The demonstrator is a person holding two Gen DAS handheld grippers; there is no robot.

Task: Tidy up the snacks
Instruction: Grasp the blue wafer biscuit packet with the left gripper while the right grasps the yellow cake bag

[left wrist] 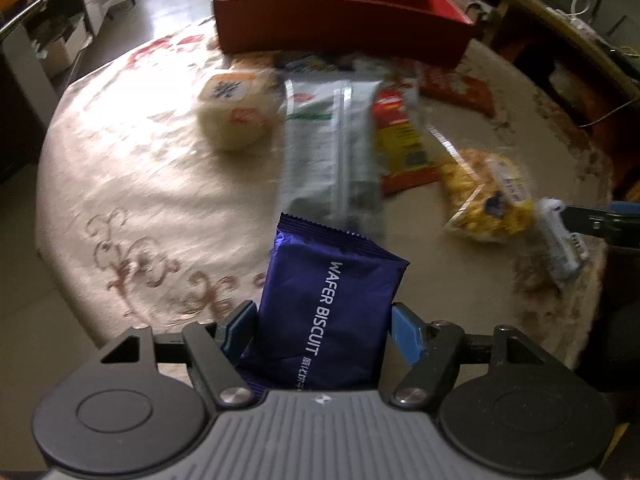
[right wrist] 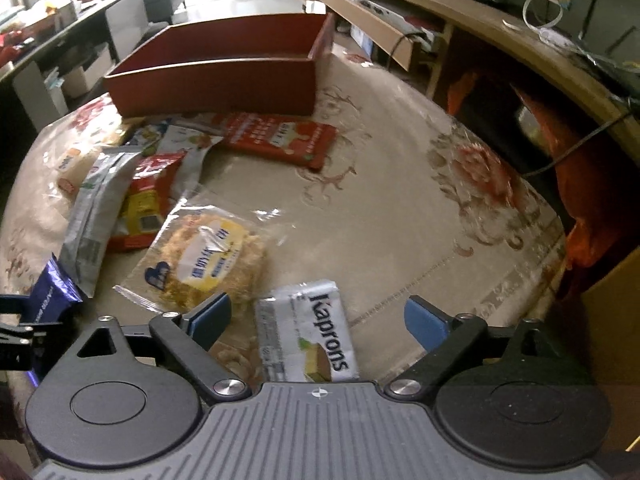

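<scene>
My left gripper [left wrist: 322, 320] is shut on a purple wafer biscuit pack [left wrist: 324, 300], held above the near table edge; the pack also shows in the right wrist view [right wrist: 54, 294]. My right gripper [right wrist: 320, 316] is open, its jaws either side of a silver Kaprons wafer pack [right wrist: 310, 332] lying on the cloth. An open red box [left wrist: 340, 28] [right wrist: 224, 76] stands at the far side. Between lie a round bun [left wrist: 236, 108], a long silver pack [left wrist: 332, 148], a red-yellow pack [left wrist: 400, 136], a yellow pastry bag [right wrist: 208, 256] and a flat red pack [right wrist: 280, 140].
The table wears a beige floral cloth [right wrist: 400, 208] with bare room on the right side. A wooden shelf unit [right wrist: 400, 20] stands behind right, white cabinets [right wrist: 80, 60] behind left. The table edge [left wrist: 68, 264] drops off at left.
</scene>
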